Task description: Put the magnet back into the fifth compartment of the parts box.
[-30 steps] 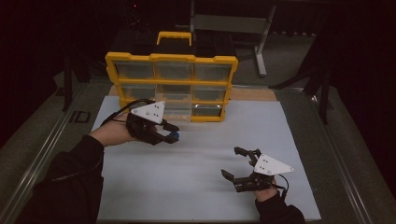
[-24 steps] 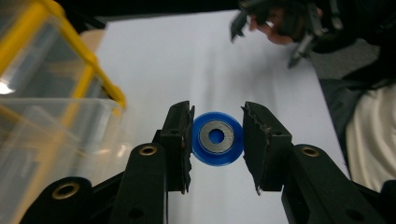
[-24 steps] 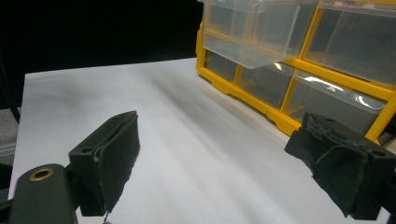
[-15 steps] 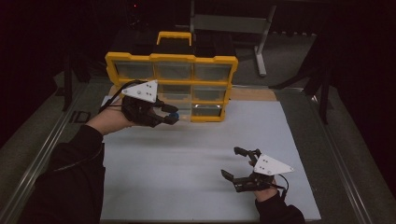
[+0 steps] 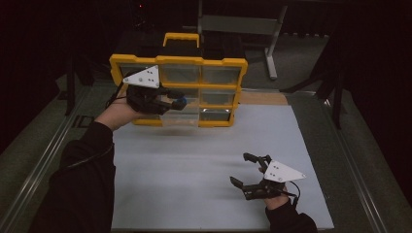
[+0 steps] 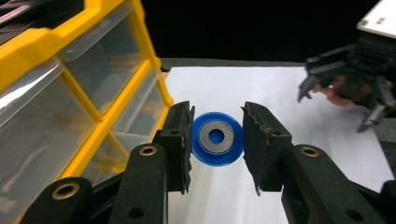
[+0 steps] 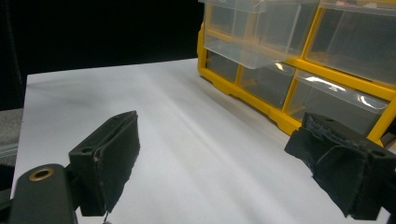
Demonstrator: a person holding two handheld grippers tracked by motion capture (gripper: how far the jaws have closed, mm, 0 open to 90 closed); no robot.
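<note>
1. Blue plastic disc with a grey metal ring set in its face (image 6: 217, 143) sits clamped between the two black pads of the left hand-held gripper (image 6: 217, 140); both pads press on its rim.
2. Seen from the high view, the left hand-held gripper (image 5: 170, 101) is held in the air in front of the yellow plastic organiser with clear drawers (image 5: 214, 65), level with its middle row, and the disc (image 5: 180, 102) shows as a small blue spot at the tips.
3. One clear drawer (image 5: 180, 118) in the bottom row of the organiser stands pulled out toward the person, just below the held disc.
4. In the left gripper view the organiser (image 6: 70, 42) fills the left side, close beside the jaws, with the white sheet covering the bench (image 6: 261, 88) behind the disc.
5. Right hand-held gripper (image 5: 248, 171) rests low over the white sheet (image 5: 194, 160) near the front right, well apart from the organiser; its jaws are spread wide with nothing between them.
6. Its own view shows the two pads (image 7: 116, 154) far apart over bare white sheet, the organiser (image 7: 261, 105) ahead on the right.
</note>
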